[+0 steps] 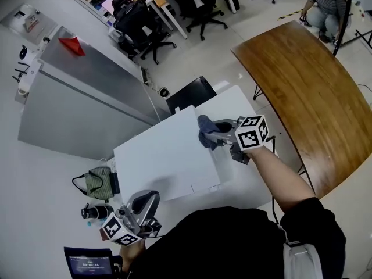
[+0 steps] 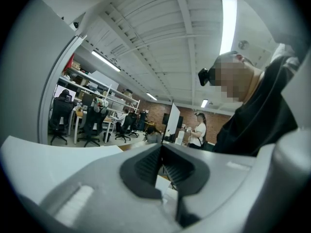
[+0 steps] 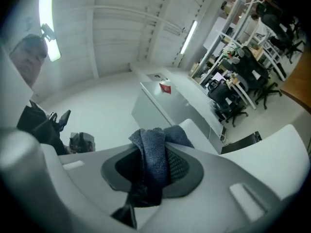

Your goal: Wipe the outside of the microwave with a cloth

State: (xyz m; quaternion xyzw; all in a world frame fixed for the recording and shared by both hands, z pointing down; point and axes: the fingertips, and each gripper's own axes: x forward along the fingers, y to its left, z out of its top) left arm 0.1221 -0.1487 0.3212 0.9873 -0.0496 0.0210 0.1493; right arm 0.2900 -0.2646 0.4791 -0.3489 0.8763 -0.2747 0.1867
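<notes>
The microwave (image 1: 163, 161) is a white box seen from above in the head view, standing on a white table (image 1: 247, 106). My right gripper (image 1: 216, 135) is shut on a dark blue-grey cloth (image 1: 206, 131), which bunches out past the jaws over the microwave's top near its far right edge. Whether the cloth touches the top I cannot tell. In the right gripper view the cloth (image 3: 153, 154) hangs between the pads of the right gripper (image 3: 154, 171). My left gripper (image 1: 145, 205) is low at the microwave's near left corner, shut and empty. In its own view the left gripper (image 2: 162, 163) points up at the ceiling.
A curved brown wooden table (image 1: 308, 86) stands to the right. A grey counter (image 1: 87, 97) with a red object (image 1: 72, 46) lies at the left, office chairs (image 1: 139, 25) behind it. A bag (image 1: 99, 182) sits left of the microwave, and a person (image 1: 325, 10) crouches far right.
</notes>
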